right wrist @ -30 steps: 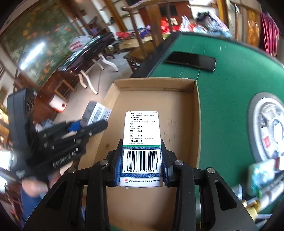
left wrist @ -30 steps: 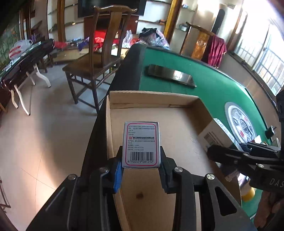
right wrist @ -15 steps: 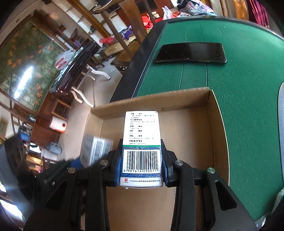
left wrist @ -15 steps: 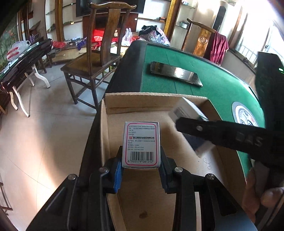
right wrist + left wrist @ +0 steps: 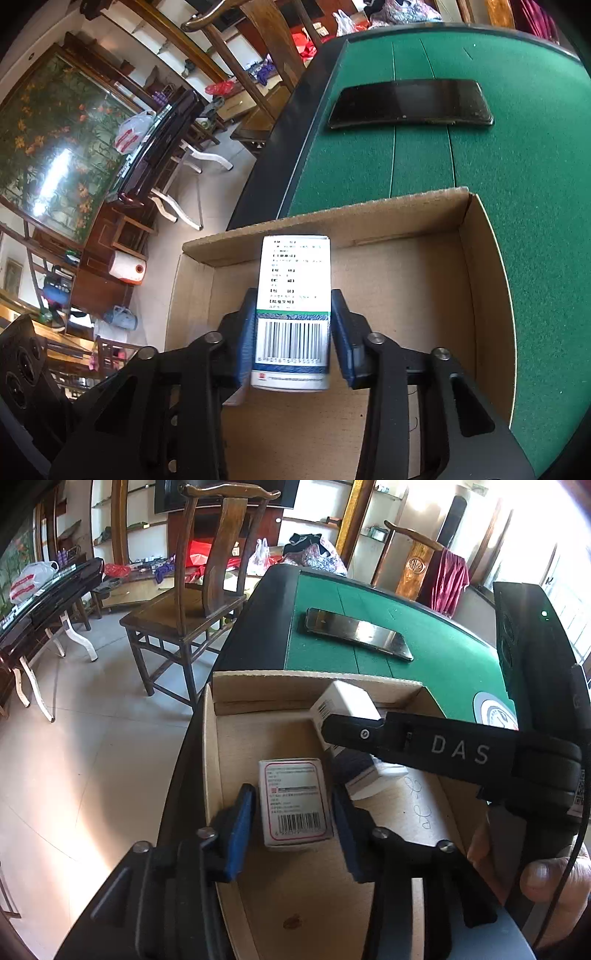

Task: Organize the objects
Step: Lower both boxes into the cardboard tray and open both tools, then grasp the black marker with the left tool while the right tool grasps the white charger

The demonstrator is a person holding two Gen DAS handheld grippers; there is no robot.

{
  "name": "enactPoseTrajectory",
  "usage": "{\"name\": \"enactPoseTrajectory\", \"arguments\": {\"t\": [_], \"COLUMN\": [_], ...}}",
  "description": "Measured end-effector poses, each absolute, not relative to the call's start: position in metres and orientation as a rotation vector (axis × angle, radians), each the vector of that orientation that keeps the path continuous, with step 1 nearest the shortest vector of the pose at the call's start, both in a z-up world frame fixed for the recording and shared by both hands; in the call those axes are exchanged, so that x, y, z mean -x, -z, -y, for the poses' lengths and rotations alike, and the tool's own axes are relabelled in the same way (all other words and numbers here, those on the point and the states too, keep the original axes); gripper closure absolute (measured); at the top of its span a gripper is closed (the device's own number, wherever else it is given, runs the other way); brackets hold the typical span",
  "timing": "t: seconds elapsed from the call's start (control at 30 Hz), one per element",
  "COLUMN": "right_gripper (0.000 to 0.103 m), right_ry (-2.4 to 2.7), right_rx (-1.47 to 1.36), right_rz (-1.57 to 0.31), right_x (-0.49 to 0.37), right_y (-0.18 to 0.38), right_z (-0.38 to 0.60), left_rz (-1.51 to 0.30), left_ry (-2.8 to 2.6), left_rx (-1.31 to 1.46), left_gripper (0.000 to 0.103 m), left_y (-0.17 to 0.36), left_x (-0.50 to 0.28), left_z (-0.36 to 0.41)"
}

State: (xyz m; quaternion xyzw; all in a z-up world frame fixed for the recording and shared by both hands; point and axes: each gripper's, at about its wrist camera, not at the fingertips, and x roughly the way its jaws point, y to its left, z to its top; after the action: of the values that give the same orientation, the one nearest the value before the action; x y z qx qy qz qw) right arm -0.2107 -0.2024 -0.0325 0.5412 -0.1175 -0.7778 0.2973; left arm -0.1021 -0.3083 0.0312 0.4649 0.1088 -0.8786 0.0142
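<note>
An open cardboard box (image 5: 280,681) sits at the edge of the green table (image 5: 332,602). My left gripper (image 5: 293,812) is open inside it. A small white box with a pink border (image 5: 293,803) lies loose on the box floor between the blue pads, with gaps on both sides. My right gripper (image 5: 293,328) is shut on a white and green medicine box (image 5: 293,291) and holds it near the box's far wall (image 5: 369,218). From the left wrist, the right gripper's finger (image 5: 424,742) crosses over that medicine box (image 5: 343,705).
A black phone (image 5: 358,635) lies on the green felt beyond the cardboard box; it also shows in the right wrist view (image 5: 410,103). A wooden chair (image 5: 192,605) stands on the floor left of the table. A round grey disc (image 5: 495,709) sits in the table's middle.
My left gripper has opened and the pink-bordered box now lies on the cardboard box floor. My right gripper has moved deeper into the box with its medicine box.
</note>
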Motion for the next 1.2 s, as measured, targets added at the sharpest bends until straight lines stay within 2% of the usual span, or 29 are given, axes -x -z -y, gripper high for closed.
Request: {"name": "enactPoseTrajectory", "arguments": {"t": [0.1, 0.23, 0.3, 0.63, 0.9, 1.07, 1.2], "right_gripper": [0.055, 0.054, 0.049, 0.049, 0.049, 0.049, 0.049], "right_ry": [2.072, 2.035, 1.960, 1.945, 1.895, 1.915, 1.972], "right_rx": [-1.431, -1.386, -1.380, -1.321, -1.217, -1.136, -1.088], "right_rz": [0.302, 0.331, 0.384, 0.430, 0.470, 0.490, 0.549], "right_x": [0.209, 0.207, 0.205, 0.176, 0.112, 0.065, 0.034], "right_y": [0.030, 0.022, 0.021, -0.004, -0.020, -0.023, -0.019], "right_z": [0.203, 0.204, 0.203, 0.166, 0.076, -0.008, -0.072], "left_rz": [-0.330, -0.324, -0.338, -0.386, -0.359, -0.185, 0.166], "left_ry": [2.747, 2.758, 2.769, 2.862, 3.048, 3.205, 3.340], "left_rx": [-1.446, -1.419, -1.405, -1.309, -1.192, -1.236, -1.363], "left_gripper": [0.053, 0.052, 0.051, 0.049, 0.037, 0.032, 0.032], "left_y": [-0.034, -0.040, -0.043, -0.063, -0.088, -0.089, -0.068], "left_x": [0.099, 0.093, 0.088, 0.041, -0.021, -0.045, -0.060], "left_z": [0.306, 0.304, 0.306, 0.292, 0.240, 0.173, 0.099]}}
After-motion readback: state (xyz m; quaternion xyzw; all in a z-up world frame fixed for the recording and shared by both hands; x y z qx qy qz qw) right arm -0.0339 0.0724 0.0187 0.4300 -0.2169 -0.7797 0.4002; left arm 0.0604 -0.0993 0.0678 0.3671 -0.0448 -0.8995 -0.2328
